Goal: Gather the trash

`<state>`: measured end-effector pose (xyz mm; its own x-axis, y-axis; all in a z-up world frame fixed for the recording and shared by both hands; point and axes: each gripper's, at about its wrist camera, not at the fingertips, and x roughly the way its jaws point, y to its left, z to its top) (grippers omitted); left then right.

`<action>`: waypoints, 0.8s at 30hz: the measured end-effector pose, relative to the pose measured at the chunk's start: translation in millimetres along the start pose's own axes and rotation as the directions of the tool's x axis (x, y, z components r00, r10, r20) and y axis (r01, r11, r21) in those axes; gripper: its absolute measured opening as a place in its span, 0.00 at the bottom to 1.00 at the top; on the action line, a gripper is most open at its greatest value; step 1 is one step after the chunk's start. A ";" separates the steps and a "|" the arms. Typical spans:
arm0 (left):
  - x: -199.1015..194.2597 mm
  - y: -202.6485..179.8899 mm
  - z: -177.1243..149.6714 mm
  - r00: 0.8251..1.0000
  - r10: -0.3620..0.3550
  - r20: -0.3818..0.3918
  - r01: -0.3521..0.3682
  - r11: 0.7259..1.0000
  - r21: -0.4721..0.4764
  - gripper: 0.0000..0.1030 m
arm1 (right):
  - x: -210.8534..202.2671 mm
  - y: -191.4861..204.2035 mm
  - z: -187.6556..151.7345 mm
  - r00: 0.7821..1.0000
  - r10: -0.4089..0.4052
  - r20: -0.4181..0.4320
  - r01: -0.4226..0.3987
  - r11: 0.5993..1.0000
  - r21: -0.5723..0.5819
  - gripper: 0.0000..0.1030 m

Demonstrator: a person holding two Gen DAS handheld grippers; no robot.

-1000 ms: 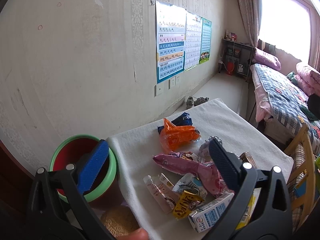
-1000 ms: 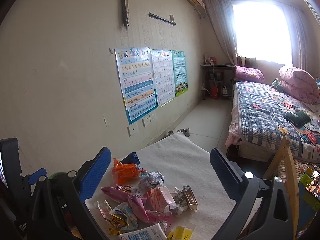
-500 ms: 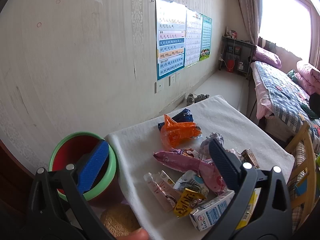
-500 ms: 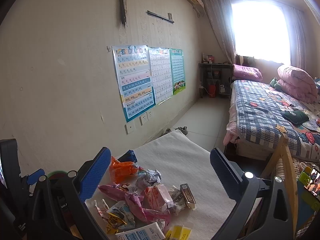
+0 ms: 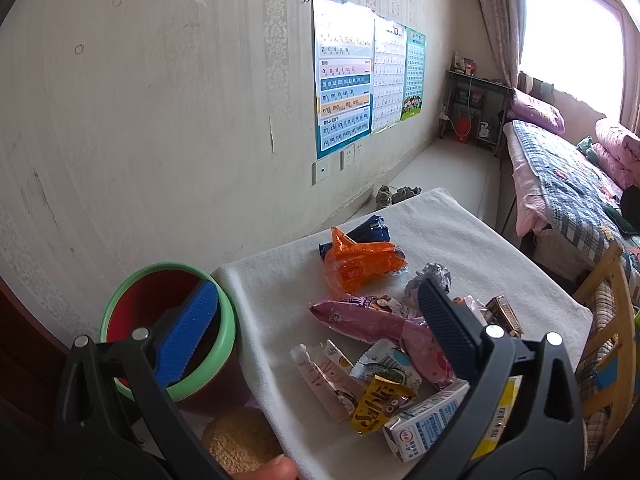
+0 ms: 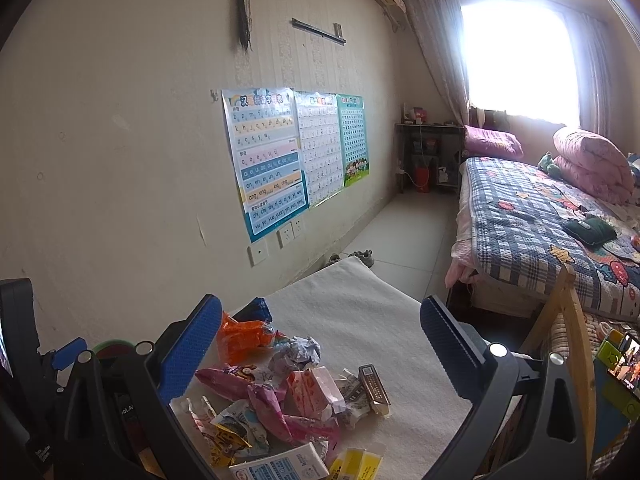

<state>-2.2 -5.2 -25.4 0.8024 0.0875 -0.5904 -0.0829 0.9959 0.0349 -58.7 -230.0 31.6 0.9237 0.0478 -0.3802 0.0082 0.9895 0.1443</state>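
Observation:
A heap of trash lies on a white-clothed table (image 5: 460,240): an orange wrapper (image 5: 360,268), a dark blue packet (image 5: 370,230), a pink wrapper (image 5: 360,316), crumpled foil (image 5: 430,276), a yellow snack bag (image 5: 378,402) and a white carton (image 5: 426,426). A red bin with a green rim (image 5: 168,320) stands off the table's left edge. My left gripper (image 5: 316,328) hangs open above the near trash. In the right wrist view my right gripper (image 6: 320,340) is open over the same heap, where the orange wrapper (image 6: 244,338) and pink wrapper (image 6: 272,408) show.
A wall with posters (image 5: 348,88) runs along the left. A bed (image 6: 560,232) with pillows lies at the right, and a wooden chair back (image 6: 568,320) stands by the table's right edge. Shoes (image 5: 396,194) sit on the floor beyond the table.
Both views have dipped slightly lower and nearer to the trash heap. Nothing on the table has moved, and both grippers stay open.

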 end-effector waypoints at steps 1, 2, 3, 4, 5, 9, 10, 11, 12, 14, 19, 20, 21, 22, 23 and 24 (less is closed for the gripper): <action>-0.1 0.1 -0.1 1.000 -0.002 0.000 0.002 1.000 -0.001 0.95 | 0.2 0.2 0.1 1.000 -0.001 -0.001 0.001 1.000 0.000 0.93; -0.2 0.2 -0.3 1.000 -0.002 0.000 0.002 1.000 -0.001 0.95 | 0.2 -0.2 -0.1 1.000 -0.001 -0.001 0.001 1.000 -0.001 0.93; -0.3 0.3 -0.6 1.000 -0.002 0.001 0.002 1.000 -0.001 0.95 | 0.2 -0.2 0.1 1.000 -0.001 -0.001 0.001 1.000 -0.001 0.93; -0.2 0.3 -1.0 1.000 -0.002 0.000 0.002 1.000 0.000 0.95 | 0.0 -0.5 -0.1 1.000 0.000 -0.001 0.000 1.000 -0.001 0.93; 0.0 0.2 -0.3 1.000 -0.001 -0.001 0.001 1.000 0.000 0.95 | -0.1 -0.7 -0.2 1.000 0.000 -0.001 0.000 1.000 0.000 0.93; 0.7 -0.4 -0.8 1.000 0.000 -0.004 0.000 1.000 0.003 0.95 | 0.2 -0.1 -0.6 1.000 -0.001 -0.002 0.001 1.000 0.001 0.93; 0.6 -0.6 -0.8 1.000 0.000 -0.005 0.000 1.000 0.004 0.95 | 0.3 -0.7 -0.9 1.000 -0.001 -0.003 0.001 1.000 0.002 0.93; 0.3 -0.9 -0.5 1.000 0.000 -0.005 0.000 1.000 0.005 0.95 | 0.5 -0.8 -1.4 1.000 -0.002 -0.004 0.002 1.000 0.003 0.93; 0.5 -1.0 -0.3 1.000 -0.001 -0.006 0.001 1.000 0.006 0.95 | 0.2 -0.4 -2.8 1.000 -0.003 -0.005 0.003 1.000 0.002 0.93; 0.7 -1.1 -0.1 1.000 -0.007 -0.007 0.007 1.000 0.008 0.95 | 0.4 -0.9 -3.4 1.000 -0.003 -0.006 0.003 1.000 0.002 0.93; 0.8 -1.9 -0.4 1.000 -0.007 -0.005 0.007 1.000 0.016 0.95 | 0.8 -1.1 -4.5 1.000 -0.003 -0.010 0.003 1.000 0.001 0.93; 1.1 -2.0 -0.5 1.000 -0.009 -0.005 0.009 1.000 0.017 0.95 | 1.1 -1.9 -5.1 1.000 -0.003 -0.012 0.003 1.000 0.001 0.93; 1.8 -1.6 -0.7 1.000 -0.010 -0.006 0.010 1.000 0.020 0.95 | 2.1 -2.4 -5.9 1.000 -0.003 -0.014 0.003 1.000 -0.001 0.93; 2.5 -0.9 -0.8 1.000 -0.011 -0.007 0.011 1.000 0.025 0.95 | 3.8 -3.2 -6.4 1.000 -0.004 -0.018 0.004 1.000 -0.005 0.93; 3.9 0.1 -1.1 1.000 -0.010 -0.006 0.010 0.999 0.033 0.95 | 5.4 -5.1 -7.4 1.000 -0.007 -0.023 0.007 1.000 -0.007 0.93; 5.8 1.9 -1.8 1.000 -0.004 -0.002 0.004 0.999 0.045 0.95 | 8.0 -8.0 -9.1 0.999 -0.012 -0.030 0.012 1.000 -0.009 0.93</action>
<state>1.3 -2.8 -30.2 0.8015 0.0838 -0.5921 -0.0534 0.9962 0.0686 -54.9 -236.3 19.0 0.9115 0.0396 -0.4094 0.0161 0.9912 0.1316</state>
